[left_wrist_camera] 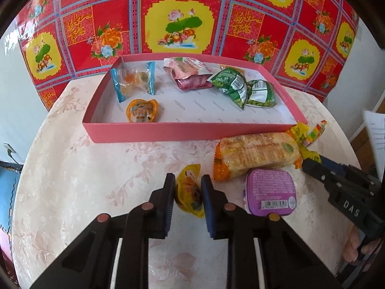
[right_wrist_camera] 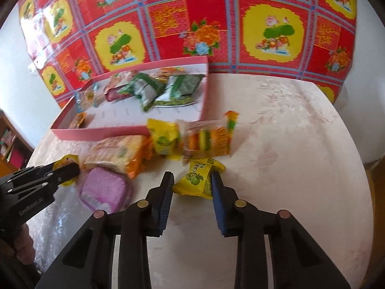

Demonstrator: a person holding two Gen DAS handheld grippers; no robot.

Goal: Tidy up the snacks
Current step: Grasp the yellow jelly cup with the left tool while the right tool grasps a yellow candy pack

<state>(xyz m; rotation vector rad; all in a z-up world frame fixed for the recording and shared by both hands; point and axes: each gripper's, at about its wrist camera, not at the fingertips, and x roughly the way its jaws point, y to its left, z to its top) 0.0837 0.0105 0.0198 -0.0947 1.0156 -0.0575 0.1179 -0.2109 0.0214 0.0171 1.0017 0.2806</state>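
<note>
Pink box [left_wrist_camera: 154,132]; red-yellow floral backdrop [left_wrist_camera: 180,24]; pale floral tablecloth [left_wrist_camera: 72,180]; purple tub [left_wrist_camera: 269,190], possibly lilac.

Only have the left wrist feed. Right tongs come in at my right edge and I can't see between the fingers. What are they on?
Observer: The right tongs are on a small yellow packet printed with a green citrus fruit. Both pads touch its sides.
Operator: What's right behind that packet?
Observer: A clear-wrapped pack with orange, green and yellow pieces inside. It lies between the yellow packet and the pink box.
</note>
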